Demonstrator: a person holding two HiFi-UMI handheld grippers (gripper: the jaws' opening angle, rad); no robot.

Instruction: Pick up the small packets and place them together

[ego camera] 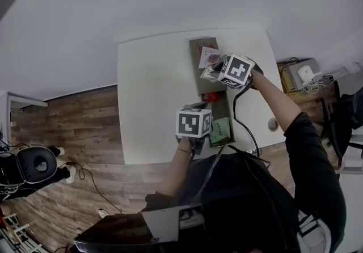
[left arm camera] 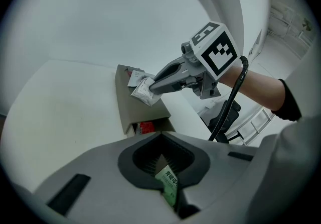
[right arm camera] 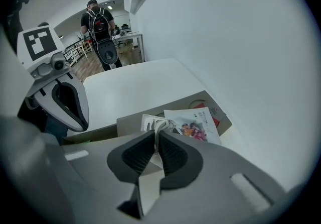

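A long brown mat (ego camera: 199,83) lies on the white table (ego camera: 153,104). My right gripper (right arm camera: 156,140) is shut on a small white packet (right arm camera: 159,128) and hangs over the mat's far end (left arm camera: 139,107). Just beyond its jaws, a packet with a colourful picture (right arm camera: 194,125) and a red packet (right arm camera: 214,111) lie on the mat. From the left gripper view the right gripper (left arm camera: 153,87) shows the white packet (left arm camera: 143,93) at its tips. My left gripper (left arm camera: 160,142) is shut on a green packet (left arm camera: 168,184) near the mat's near end. Another red packet (left arm camera: 146,127) lies ahead of it.
A green packet (ego camera: 220,130) lies on the mat's near end beside the left gripper (ego camera: 198,109). A black cable (ego camera: 241,121) trails from the right gripper across the table. A person with a backpack (right arm camera: 100,29) stands far off, with desks behind them.
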